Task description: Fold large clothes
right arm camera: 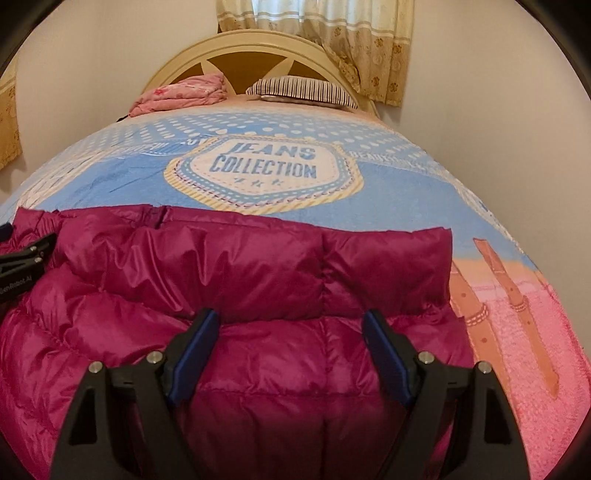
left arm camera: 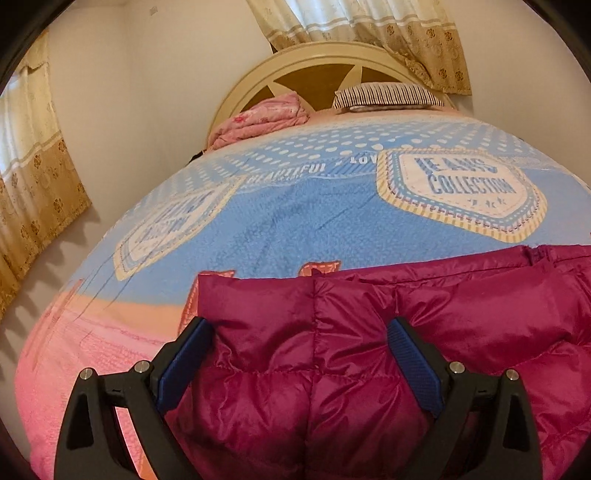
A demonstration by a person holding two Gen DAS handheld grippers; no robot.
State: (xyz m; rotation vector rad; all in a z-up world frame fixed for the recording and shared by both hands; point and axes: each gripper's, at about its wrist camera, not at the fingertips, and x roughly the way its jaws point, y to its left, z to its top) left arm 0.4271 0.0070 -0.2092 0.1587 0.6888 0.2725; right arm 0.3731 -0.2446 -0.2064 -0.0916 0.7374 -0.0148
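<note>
A magenta quilted puffer jacket lies on the bed, its far edge folded into a puffy roll. It also fills the near part of the right wrist view. My left gripper is open, its blue-padded fingers spread over the jacket's left part, holding nothing. My right gripper is open over the jacket's right part, fingers apart and empty. The left gripper's black body shows at the left edge of the right wrist view.
The bed has a blue and pink blanket printed "JEANS COLLECTION". A pink folded quilt and a striped pillow lie by the cream headboard. Curtains hang behind and at the left.
</note>
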